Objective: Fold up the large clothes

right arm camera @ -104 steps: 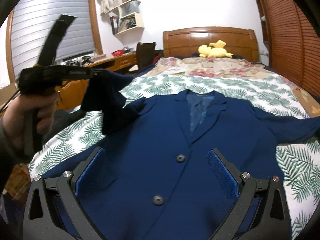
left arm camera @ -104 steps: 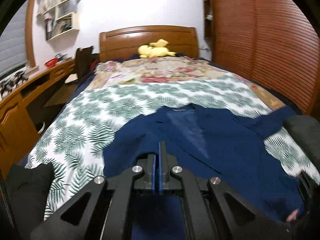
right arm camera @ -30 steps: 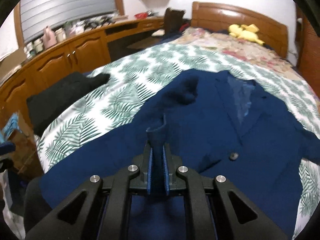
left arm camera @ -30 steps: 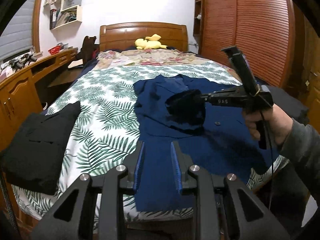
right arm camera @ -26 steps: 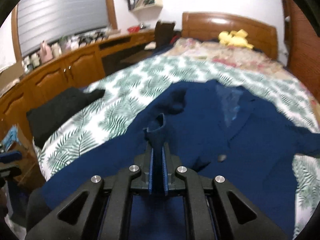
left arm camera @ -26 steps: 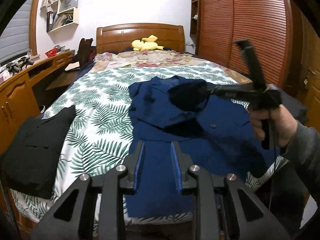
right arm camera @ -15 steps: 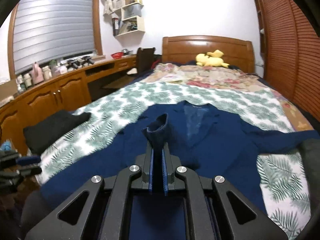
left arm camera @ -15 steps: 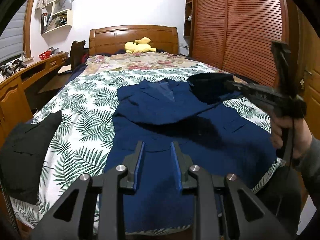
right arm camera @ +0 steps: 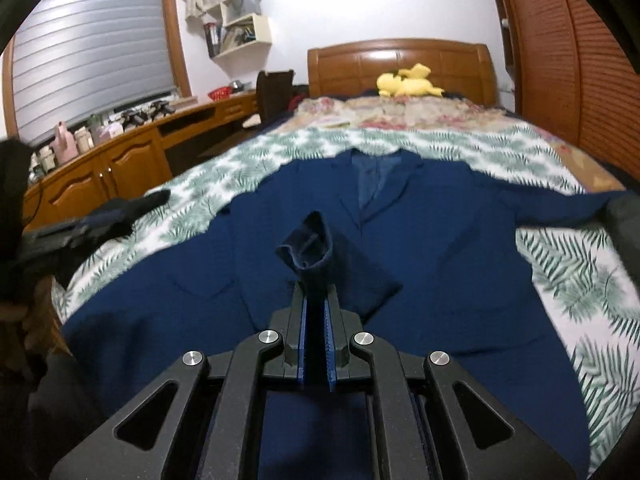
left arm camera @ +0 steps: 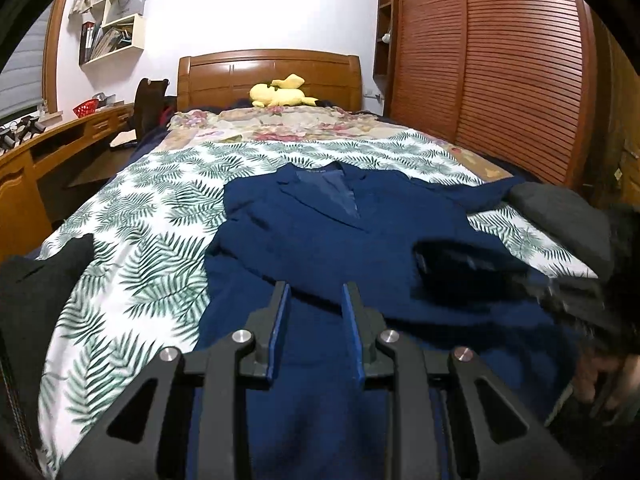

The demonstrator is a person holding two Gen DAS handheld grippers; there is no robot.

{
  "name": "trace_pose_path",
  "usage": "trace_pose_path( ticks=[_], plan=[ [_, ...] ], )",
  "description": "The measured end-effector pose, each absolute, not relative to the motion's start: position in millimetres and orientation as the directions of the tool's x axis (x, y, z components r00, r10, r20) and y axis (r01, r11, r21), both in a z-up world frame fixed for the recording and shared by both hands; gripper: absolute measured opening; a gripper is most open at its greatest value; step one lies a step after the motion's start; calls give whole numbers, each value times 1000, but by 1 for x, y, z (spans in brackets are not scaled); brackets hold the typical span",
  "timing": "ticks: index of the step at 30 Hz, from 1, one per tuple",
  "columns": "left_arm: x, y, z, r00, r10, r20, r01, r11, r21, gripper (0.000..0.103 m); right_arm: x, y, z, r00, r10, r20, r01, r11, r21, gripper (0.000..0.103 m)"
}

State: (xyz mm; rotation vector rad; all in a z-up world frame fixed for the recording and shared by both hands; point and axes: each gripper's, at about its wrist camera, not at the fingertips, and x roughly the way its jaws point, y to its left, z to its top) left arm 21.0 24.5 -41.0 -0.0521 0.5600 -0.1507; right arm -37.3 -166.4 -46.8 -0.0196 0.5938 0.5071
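Nearest in the right wrist view, the right gripper [right arm camera: 316,312] has its jaws pinched nearly together on the cuff [right arm camera: 310,246] of a sleeve, which stands up as a small open tube just past the fingertips at 12 o'clock. The left gripper [left arm camera: 314,312] has its jaws a little apart with nothing between them, hovering over the lower front of the jacket [left arm camera: 332,236]. That blue jacket lies face up on the leaf-print bedspread [left arm camera: 152,240], collar toward the headboard at 12 o'clock; its other sleeve [right arm camera: 560,204] stretches out toward 2 o'clock in the right view. The step in hand looks to be laying the held sleeve across the chest. To do it well, carry the cuff low and flat toward the far lapel, so the sleeve settles without a twist, and let go only once it rests on the cloth. The free gripper could press the shoulder fold meanwhile. Farther off, a dark garment [left arm camera: 36,288] sits at 9 o'clock, and a yellow plush toy [left arm camera: 280,94] lies by the headboard.
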Motion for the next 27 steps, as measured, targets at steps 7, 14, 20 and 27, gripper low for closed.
trace_pose_path(
  ticks=[7,14,20,27],
  plan=[
    [40,14,-64,834,-174,-523,150,985,-89,24,-50,-171,-67,692,416,-589,-450,888,98,6],
    [43,5,-84,811,-220,-542,197,975,-101,24,-59,-169,-74,694,372,-617,-440,897,45,14],
    [38,-6,-89,812,-225,-539,230,971,-59,24,-61,-169,-76,748,273,-605,-374,926,-44,23],
    [35,-7,-90,807,-229,-544,232,971,-65,24,-62,-191,-75,769,196,-609,-285,957,-51,32]
  ],
)
